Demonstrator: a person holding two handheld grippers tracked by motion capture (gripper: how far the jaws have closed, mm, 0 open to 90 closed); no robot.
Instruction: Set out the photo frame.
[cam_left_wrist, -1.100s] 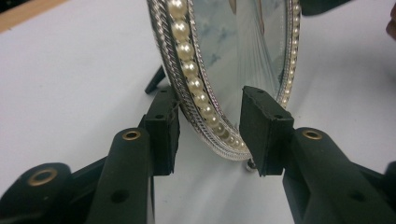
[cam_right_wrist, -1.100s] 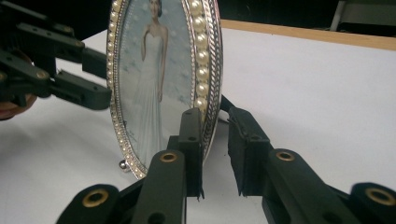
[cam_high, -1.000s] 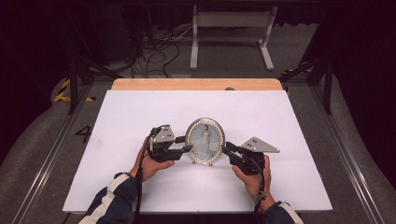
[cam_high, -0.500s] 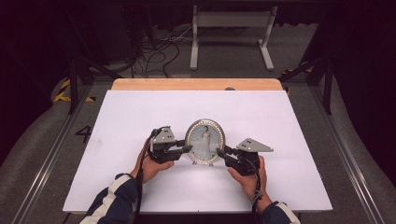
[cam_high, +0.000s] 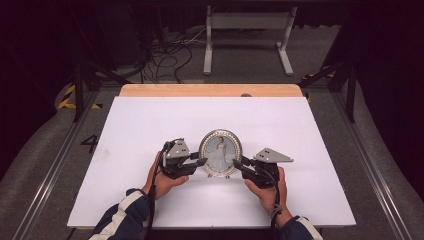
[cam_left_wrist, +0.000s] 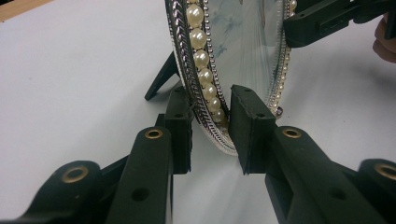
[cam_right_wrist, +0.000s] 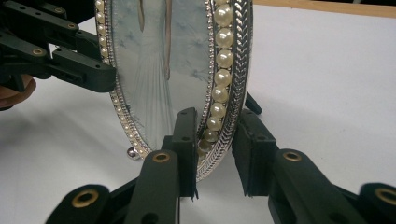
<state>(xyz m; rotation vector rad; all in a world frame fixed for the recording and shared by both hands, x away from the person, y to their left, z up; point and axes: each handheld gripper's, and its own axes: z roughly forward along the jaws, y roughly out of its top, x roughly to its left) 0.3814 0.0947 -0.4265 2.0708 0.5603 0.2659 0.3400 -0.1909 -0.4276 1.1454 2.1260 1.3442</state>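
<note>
White tabletop (cam_high: 150, 125) holds an upright oval picture frame (cam_high: 220, 152), pinched at its sides by the left gripper (cam_high: 200, 162) and right gripper (cam_high: 239, 163). Close gripper views add its pearl-beaded rim (cam_left_wrist: 201, 60) clamped between the jaws, and a rear prop leg (cam_left_wrist: 161, 78).

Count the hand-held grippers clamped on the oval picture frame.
2. The left hand-held gripper grips the oval picture frame at its left rim; the right hand-held gripper grips its right rim.
</note>
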